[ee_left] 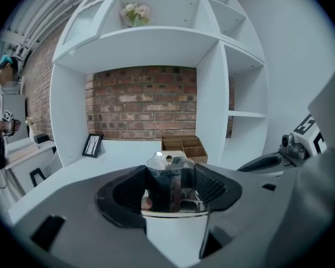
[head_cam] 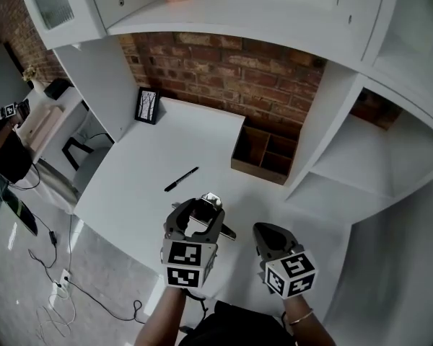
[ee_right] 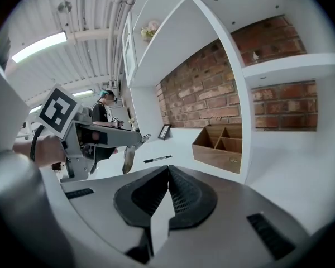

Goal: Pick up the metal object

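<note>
My left gripper (head_cam: 206,209) is shut on the metal object (ee_left: 168,178), a shiny steel piece with a rounded top and a small hole, held above the white desk (head_cam: 159,164). In the head view the metal object (head_cam: 211,200) sticks out past the jaws, and part of it (head_cam: 229,232) shows at the gripper's right side. In the right gripper view the left gripper (ee_right: 135,139) holds the metal object (ee_right: 128,158) hanging down. My right gripper (head_cam: 268,234) hovers just right of the left one, shut with nothing between its jaws (ee_right: 167,178).
A black pen (head_cam: 181,179) lies on the desk beyond the grippers. A wooden organizer box (head_cam: 265,154) stands at the back right against the brick wall. A small framed picture (head_cam: 147,106) leans at the back left. A person (head_cam: 3,146) stands at the far left.
</note>
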Tool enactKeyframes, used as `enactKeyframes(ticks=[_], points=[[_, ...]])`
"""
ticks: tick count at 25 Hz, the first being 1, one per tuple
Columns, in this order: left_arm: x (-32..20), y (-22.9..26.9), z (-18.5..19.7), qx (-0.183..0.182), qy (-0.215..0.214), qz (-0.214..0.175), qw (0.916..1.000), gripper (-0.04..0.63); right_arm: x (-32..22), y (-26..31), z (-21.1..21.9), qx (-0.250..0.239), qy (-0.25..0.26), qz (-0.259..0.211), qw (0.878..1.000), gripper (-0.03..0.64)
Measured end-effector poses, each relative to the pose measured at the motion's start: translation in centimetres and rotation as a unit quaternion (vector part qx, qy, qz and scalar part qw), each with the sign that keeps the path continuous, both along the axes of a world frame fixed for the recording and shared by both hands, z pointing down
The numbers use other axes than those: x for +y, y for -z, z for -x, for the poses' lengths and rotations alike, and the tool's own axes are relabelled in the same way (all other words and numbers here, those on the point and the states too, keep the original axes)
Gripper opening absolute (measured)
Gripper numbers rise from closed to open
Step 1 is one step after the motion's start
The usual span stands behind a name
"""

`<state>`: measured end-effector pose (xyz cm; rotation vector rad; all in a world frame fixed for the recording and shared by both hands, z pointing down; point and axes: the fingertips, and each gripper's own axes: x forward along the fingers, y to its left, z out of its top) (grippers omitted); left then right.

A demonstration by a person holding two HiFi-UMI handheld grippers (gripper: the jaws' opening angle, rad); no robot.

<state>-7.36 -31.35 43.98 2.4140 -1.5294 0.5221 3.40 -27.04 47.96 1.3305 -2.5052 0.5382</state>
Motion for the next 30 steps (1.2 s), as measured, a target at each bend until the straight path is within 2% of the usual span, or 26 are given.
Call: enactKeyframes(ticks=[11, 23, 30], points=[[6.0, 2.9, 2.9, 0.020, 0.020, -0.027, 0.9992, 0.278, 3.9, 2.5, 1.3, 0.010, 0.005, -0.036, 0.999, 0.006], [12.0, 3.8, 6.8, 0.035, 0.047, -0.033, 0.9977, 0.275, 7.6, 4.8, 3.4, 0.016, 0.012, -0.072, 0.997, 0.005], [14.3, 3.9, 7.8, 0.039, 0.048, -0.037, 0.9974, 0.275, 9.4, 5.3, 4.2, 0.046, 0.011, -0.087, 0.995, 0.005]])
